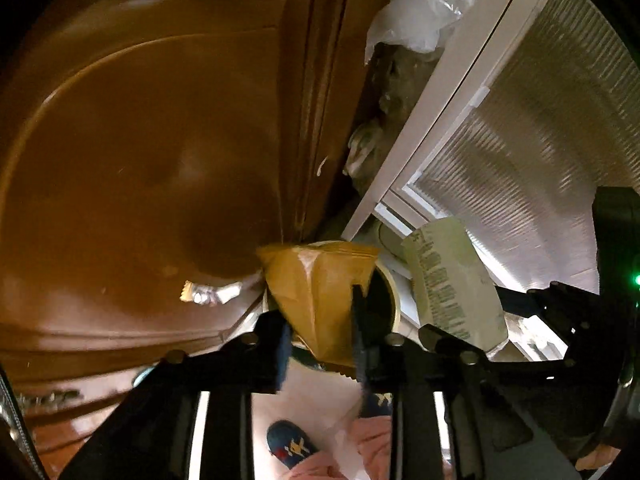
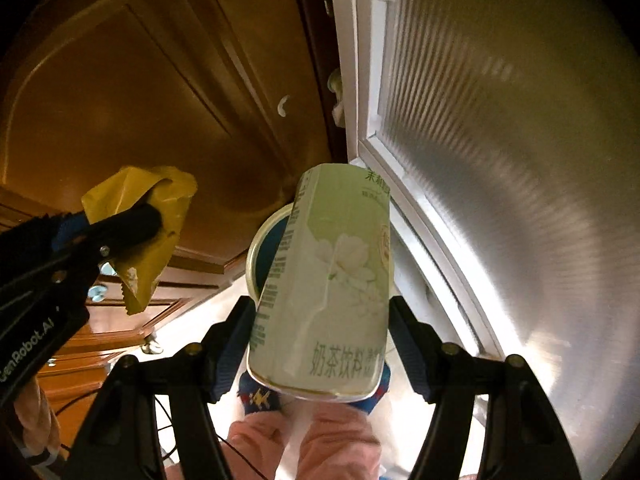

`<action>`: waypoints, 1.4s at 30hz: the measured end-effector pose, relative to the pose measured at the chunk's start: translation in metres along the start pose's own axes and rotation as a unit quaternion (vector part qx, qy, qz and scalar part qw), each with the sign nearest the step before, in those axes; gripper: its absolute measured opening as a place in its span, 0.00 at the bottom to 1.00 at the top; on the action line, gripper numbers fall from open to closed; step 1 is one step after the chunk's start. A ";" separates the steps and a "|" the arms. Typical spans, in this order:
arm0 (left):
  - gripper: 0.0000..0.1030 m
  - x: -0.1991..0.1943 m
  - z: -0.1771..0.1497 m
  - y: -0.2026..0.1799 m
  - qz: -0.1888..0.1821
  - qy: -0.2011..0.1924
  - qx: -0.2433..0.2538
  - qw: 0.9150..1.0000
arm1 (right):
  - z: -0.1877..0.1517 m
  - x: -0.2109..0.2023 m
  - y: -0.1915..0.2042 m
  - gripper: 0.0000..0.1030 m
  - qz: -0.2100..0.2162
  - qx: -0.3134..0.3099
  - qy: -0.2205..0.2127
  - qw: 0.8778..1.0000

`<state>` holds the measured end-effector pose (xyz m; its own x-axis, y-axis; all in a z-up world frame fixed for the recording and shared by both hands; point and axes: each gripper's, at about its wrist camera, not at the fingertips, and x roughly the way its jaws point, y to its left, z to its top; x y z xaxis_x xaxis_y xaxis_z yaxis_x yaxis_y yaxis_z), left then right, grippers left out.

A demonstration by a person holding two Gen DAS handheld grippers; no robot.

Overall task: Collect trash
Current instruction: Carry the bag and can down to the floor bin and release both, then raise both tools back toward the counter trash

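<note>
In the left wrist view my left gripper (image 1: 320,340) points down with a crumpled yellow wrapper (image 1: 320,292) filling the gap between its fingers and touching both. Just beneath it is a round bin with a cream rim (image 1: 396,296) and a dark inside. My right gripper (image 2: 320,340) is shut on a pale green drink carton (image 2: 328,272), which is tilted above the same bin rim (image 2: 256,248). The carton (image 1: 452,276) also shows to the right of the wrapper. The right wrist view shows the left gripper (image 2: 148,216) with the wrapper (image 2: 160,200) at the left.
A brown wooden cabinet door (image 1: 140,140) fills the left. A white-framed ribbed glass door (image 2: 500,160) stands on the right. A clear plastic bag (image 1: 424,4) sits at the top. A silver foil scrap (image 1: 208,292) lies by the cabinet. A person's blue slippers (image 2: 260,396) are below.
</note>
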<state>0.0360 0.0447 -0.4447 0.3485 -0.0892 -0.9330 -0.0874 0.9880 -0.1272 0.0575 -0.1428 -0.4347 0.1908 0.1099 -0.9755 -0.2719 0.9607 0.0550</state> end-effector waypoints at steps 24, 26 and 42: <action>0.73 -0.044 0.011 0.002 0.019 -0.013 0.022 0.999 | 0.003 -0.026 0.001 0.68 -0.006 0.003 -0.032 0.999; 0.73 -0.062 0.011 -0.003 0.015 -0.020 0.024 0.999 | 0.005 -0.039 0.004 0.68 -0.007 0.007 -0.034 0.999; 0.78 -0.251 0.066 -0.045 -0.048 -0.129 0.101 0.985 | -0.006 -0.230 0.017 0.68 0.011 0.036 -0.137 0.990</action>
<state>0.0140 0.0306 -0.1827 0.5736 -0.1738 -0.8005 0.1350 0.9839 -0.1169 0.0036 -0.1529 -0.2105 0.4377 0.1858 -0.8797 -0.2124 0.9721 0.0996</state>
